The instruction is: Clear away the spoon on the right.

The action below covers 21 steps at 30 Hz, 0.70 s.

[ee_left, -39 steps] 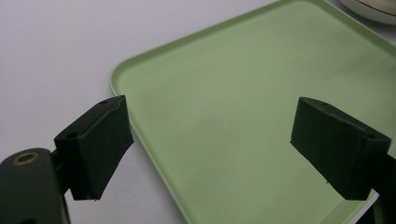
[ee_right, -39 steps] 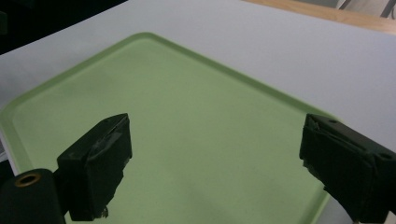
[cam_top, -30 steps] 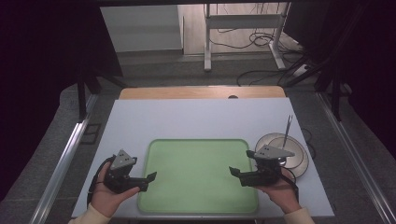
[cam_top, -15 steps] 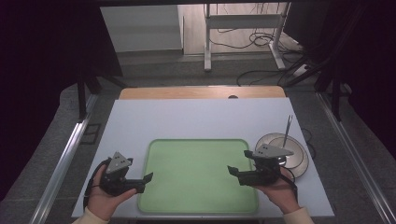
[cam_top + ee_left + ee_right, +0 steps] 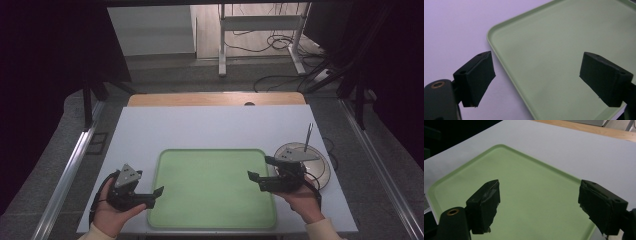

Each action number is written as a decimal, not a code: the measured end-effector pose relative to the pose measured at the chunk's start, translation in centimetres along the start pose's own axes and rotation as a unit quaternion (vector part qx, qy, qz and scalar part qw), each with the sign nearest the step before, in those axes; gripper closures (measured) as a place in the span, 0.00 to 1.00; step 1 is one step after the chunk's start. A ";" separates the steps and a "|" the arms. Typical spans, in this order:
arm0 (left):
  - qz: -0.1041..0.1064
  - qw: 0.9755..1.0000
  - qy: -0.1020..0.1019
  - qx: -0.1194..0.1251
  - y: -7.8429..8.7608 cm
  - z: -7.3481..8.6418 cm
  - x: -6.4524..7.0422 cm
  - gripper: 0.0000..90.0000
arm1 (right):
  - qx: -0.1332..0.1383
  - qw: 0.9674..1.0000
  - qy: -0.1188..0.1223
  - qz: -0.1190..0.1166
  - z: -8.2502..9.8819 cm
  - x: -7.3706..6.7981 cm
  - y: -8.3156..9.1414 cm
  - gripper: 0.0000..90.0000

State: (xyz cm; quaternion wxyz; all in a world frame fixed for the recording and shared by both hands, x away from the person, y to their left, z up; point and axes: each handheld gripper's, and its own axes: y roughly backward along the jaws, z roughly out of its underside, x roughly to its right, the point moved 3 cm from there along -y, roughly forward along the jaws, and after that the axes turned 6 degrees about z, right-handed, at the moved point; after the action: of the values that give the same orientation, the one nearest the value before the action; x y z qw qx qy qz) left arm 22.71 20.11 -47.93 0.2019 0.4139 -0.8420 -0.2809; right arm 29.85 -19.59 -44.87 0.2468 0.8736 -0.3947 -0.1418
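Note:
A pale green tray (image 5: 210, 190) lies empty on the white table (image 5: 210, 125). A hand holds my left gripper (image 5: 156, 196) at the tray's left edge, pointing right. Its jaws stand open astride the tray's rim (image 5: 499, 53) with nothing between them, as the left gripper view (image 5: 536, 75) shows. At the tray's right edge my right gripper (image 5: 257, 167) points left over the tray (image 5: 524, 182). Its jaws (image 5: 539, 200) have just been closing a little but still stand wide open, with nothing between them.
A round metal dish (image 5: 320, 167) with a thin utensil (image 5: 308, 136) standing up in it sits just right of my right hand. A wooden strip (image 5: 215, 98) runs along the table's far edge. Cables lie on the floor beyond.

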 end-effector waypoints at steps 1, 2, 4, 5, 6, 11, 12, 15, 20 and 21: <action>0.000 1.000 -0.001 0.000 0.1 0.0 -0.1 0.14 | 0.006 1.000 0.004 0.004 -0.4 0.2 0.3 0.20; 0.000 1.000 -0.001 0.000 0.1 0.0 -0.1 0.14 | 0.006 1.000 0.004 0.004 -0.4 0.2 0.3 0.20; 0.000 1.000 0.003 0.005 0.2 -0.1 -0.3 0.14 | 0.010 1.000 0.005 0.005 -0.8 0.5 0.5 0.20; -0.001 1.000 0.003 0.005 0.2 -0.1 -0.4 0.14 | 0.012 1.000 0.005 0.006 -0.9 0.6 0.6 0.20; -0.001 1.000 0.003 0.005 0.2 -0.1 -0.4 0.14 | 0.012 1.000 0.004 0.007 -1.1 0.7 0.8 0.20; 0.003 1.000 -0.002 0.002 -0.4 -0.4 -0.5 0.14 | 0.014 1.000 0.001 0.011 -1.5 1.3 1.2 0.19; 0.003 1.000 -0.002 0.002 -0.4 -0.4 -0.5 0.14 | 0.014 1.000 0.001 0.011 -1.5 1.3 1.2 0.19; 0.004 1.000 -0.003 -0.002 -0.7 -0.4 -0.6 0.14 | 0.016 1.000 -0.001 0.014 -1.7 1.8 1.4 0.19; 0.003 1.000 -0.003 -0.002 -0.8 -0.2 -0.5 0.14 | 0.028 0.999 -0.001 0.020 -2.2 2.4 1.7 0.19; 0.004 1.000 -0.003 -0.001 -0.7 -0.1 -0.5 0.14 | 0.031 0.999 -0.002 0.020 -2.6 2.6 1.8 0.19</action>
State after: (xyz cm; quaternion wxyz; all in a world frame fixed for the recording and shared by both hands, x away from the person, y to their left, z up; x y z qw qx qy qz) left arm 23.47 20.17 -48.37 0.2008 0.4097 -0.8437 -0.2828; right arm 31.56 -21.73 -41.86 0.2214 0.8725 -0.4170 -0.1256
